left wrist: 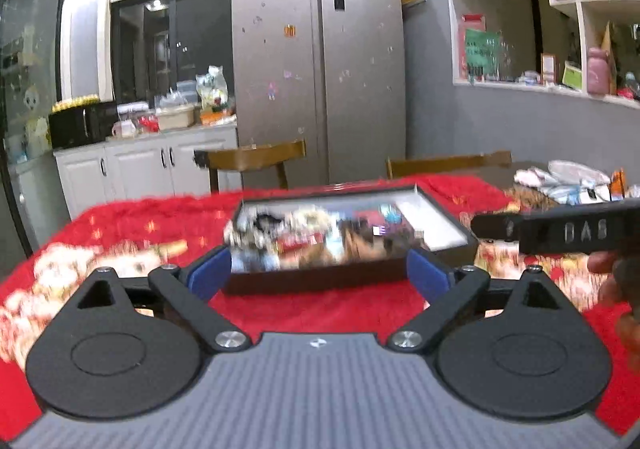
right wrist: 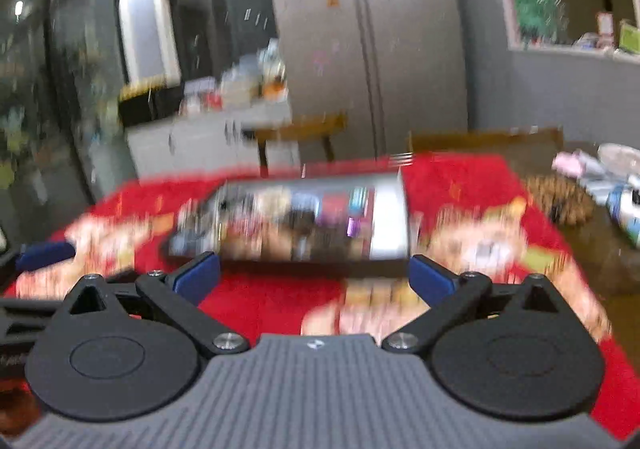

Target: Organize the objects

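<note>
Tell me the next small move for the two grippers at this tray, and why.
Probably hold both steady first. The left gripper and right gripper are open and empty, short of the dark tray on the red tablecloth. The tray's small items are too blurred to pick out, so choosing a target now would be guesswork.

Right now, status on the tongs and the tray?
Left tongs open, empty. Right tongs open, empty. Dark tray on red cloth, filled with small items, blurred. Nothing between tongs and tray.
</note>
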### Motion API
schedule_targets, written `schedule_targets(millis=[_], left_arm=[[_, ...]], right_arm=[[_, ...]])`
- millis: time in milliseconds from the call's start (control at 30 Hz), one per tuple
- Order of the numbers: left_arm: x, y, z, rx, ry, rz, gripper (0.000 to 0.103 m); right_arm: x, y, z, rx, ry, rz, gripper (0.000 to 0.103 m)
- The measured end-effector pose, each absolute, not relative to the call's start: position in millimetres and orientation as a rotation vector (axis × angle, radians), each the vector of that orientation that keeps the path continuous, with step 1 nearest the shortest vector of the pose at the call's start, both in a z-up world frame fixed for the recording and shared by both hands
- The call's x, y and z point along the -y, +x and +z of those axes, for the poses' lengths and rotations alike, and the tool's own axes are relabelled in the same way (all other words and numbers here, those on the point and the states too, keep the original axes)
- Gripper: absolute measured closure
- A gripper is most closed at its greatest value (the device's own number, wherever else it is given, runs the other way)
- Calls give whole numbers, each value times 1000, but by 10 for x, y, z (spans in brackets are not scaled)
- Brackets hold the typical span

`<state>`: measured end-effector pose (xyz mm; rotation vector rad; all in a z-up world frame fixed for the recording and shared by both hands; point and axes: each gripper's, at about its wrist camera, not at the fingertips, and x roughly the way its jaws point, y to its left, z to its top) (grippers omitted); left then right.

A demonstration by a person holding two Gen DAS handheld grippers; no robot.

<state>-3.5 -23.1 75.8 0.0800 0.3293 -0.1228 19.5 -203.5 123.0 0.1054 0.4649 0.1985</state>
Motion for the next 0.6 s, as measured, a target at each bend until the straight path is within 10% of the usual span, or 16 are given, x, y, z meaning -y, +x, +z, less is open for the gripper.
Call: schedule_targets(millis=[600], left_arm=[[186, 71, 86, -477, 37, -46, 6]], right_arm=[[2005, 251, 500, -545, -27, 77, 0]])
